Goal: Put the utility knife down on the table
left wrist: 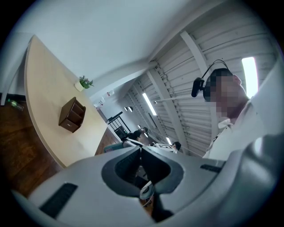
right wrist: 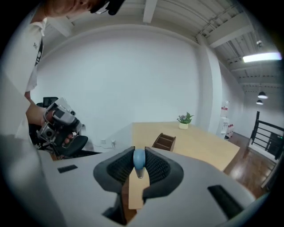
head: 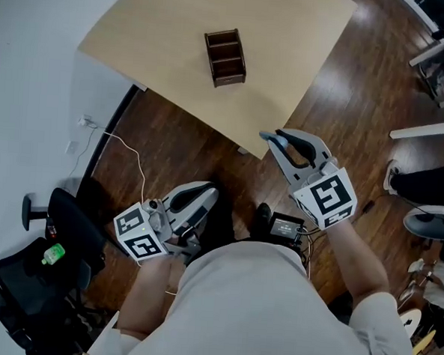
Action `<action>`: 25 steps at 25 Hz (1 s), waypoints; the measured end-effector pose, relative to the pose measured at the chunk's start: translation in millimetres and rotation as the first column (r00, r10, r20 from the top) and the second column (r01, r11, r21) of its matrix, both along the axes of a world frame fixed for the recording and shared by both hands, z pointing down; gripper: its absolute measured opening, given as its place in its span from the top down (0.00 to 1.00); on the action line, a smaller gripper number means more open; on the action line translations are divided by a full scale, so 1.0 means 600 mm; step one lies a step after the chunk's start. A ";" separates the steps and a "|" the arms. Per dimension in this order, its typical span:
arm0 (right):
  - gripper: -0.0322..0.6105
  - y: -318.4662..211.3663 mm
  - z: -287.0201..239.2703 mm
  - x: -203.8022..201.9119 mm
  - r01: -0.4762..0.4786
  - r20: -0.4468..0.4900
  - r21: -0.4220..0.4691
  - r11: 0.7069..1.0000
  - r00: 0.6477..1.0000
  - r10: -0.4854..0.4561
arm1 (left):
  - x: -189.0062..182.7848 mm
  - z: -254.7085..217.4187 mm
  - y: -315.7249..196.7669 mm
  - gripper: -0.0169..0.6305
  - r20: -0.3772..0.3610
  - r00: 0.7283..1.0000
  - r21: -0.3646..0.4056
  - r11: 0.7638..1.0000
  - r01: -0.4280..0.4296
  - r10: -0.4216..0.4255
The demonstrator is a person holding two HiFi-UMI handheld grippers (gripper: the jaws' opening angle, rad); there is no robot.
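Note:
The utility knife (right wrist: 139,159) shows as a rounded blue end pinched between the ribbed pads of my right gripper (right wrist: 139,165), which is shut on it. In the head view the right gripper (head: 275,137) hangs over the dark wooden floor just short of the table's near corner, a bluish bit of the knife (head: 281,148) at its tips. The pale wooden table (head: 178,28) carries a brown compartment box (head: 225,57). My left gripper (head: 206,189) is low and close to the body; its tips (left wrist: 140,151) meet with nothing between them.
A black office chair (head: 28,281) with a green bottle (head: 52,254) stands at the lower left. A white cable (head: 130,152) runs over the floor by the wall. White desk legs (head: 427,133) and someone's shoes (head: 425,223) are at the right. A small potted plant (right wrist: 185,119) sits on the table's far end.

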State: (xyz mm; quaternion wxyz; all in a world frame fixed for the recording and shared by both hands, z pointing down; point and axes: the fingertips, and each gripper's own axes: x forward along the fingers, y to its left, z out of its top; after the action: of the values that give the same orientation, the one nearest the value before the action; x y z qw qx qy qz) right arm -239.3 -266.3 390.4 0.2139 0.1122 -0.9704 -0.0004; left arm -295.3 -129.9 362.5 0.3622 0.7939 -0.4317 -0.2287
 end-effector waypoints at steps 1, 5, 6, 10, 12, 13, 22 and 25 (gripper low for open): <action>0.84 -0.014 0.013 -0.026 0.015 -0.015 0.014 1.000 1.000 -0.015 | -0.015 0.003 -0.007 0.97 0.000 1.000 -0.005 1.000 -0.002 0.002; 0.84 -0.054 0.060 -0.120 0.096 -0.083 0.069 0.993 0.992 -0.090 | -0.052 0.019 -0.019 0.97 -0.012 1.000 -0.039 0.999 -0.009 0.008; 0.84 -0.064 0.071 -0.142 0.119 -0.102 0.089 0.989 0.989 -0.110 | -0.059 0.023 -0.020 0.97 -0.014 1.000 -0.046 0.999 -0.009 0.009; 0.84 -0.100 0.111 -0.214 0.198 -0.175 0.153 0.968 0.970 -0.171 | -0.083 0.033 -0.017 0.97 -0.034 0.999 -0.071 0.997 -0.001 -0.001; 0.84 -0.122 0.136 -0.241 0.227 -0.222 0.182 0.957 0.957 -0.185 | -0.095 0.039 -0.013 0.97 -0.046 0.999 -0.082 0.997 0.007 -0.011; 0.84 -0.134 0.151 -0.252 0.239 -0.250 0.196 0.951 0.950 -0.187 | -0.100 0.043 -0.012 0.97 -0.050 0.999 -0.088 0.996 0.010 -0.015; 0.84 -0.139 0.179 -0.321 0.427 -0.357 0.261 0.866 0.876 -0.324 | -0.120 0.056 -0.010 0.97 -0.065 0.997 -0.116 0.993 0.032 -0.040; 0.84 -0.139 0.155 -0.340 0.470 -0.356 0.341 0.814 0.866 -0.351 | -0.124 0.061 -0.010 0.97 -0.072 0.996 -0.123 0.992 0.039 -0.048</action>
State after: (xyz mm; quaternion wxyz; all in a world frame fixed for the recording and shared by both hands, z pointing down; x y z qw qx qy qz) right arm -443.2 -349.7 483.2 0.3129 -0.0602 -0.9087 -0.2698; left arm -369.8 -135.7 399.2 0.4207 0.7517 -0.4480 -0.2394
